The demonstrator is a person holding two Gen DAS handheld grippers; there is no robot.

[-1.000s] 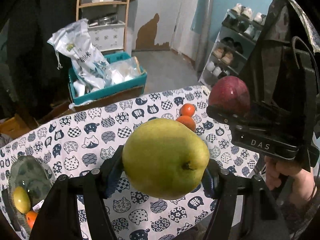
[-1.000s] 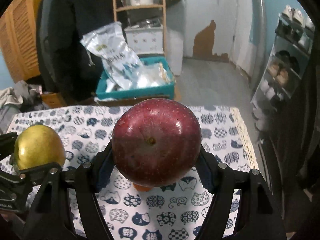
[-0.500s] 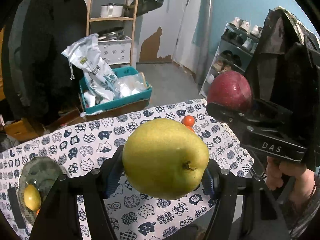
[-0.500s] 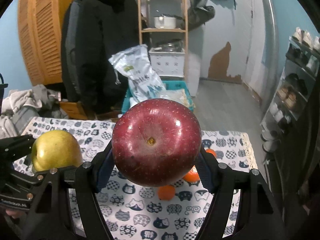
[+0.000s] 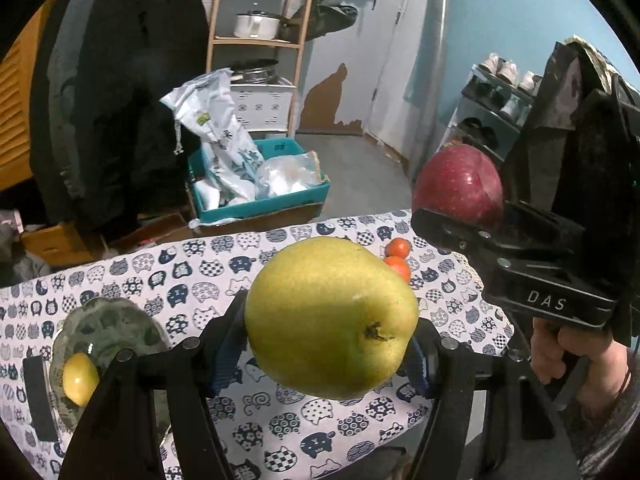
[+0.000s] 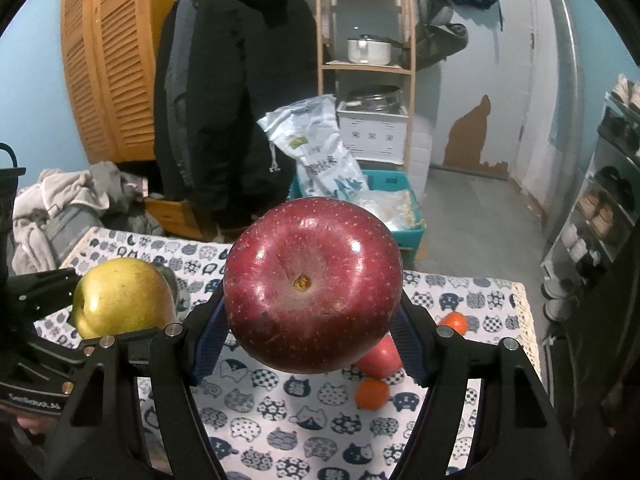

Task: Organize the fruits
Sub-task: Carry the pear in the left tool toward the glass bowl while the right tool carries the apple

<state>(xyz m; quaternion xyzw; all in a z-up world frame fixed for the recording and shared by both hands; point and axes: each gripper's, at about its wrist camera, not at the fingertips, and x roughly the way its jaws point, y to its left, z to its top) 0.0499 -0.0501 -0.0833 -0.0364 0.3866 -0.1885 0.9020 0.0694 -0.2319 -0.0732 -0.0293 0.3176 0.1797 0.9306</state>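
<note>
Yellow-green pear [image 5: 331,316] clamped in left gripper [image 5: 332,344]; red apple [image 6: 313,284] clamped in right gripper [image 6: 312,328]; both above cat-print tablecloth [image 6: 280,416]; tangerines [image 6: 372,393] lying below.

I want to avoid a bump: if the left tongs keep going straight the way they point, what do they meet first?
Probably the bare tablecloth beyond the pear they grip. The glass bowl lies to the left of that line, the small oranges to the right, though depth is hard to judge.
</note>
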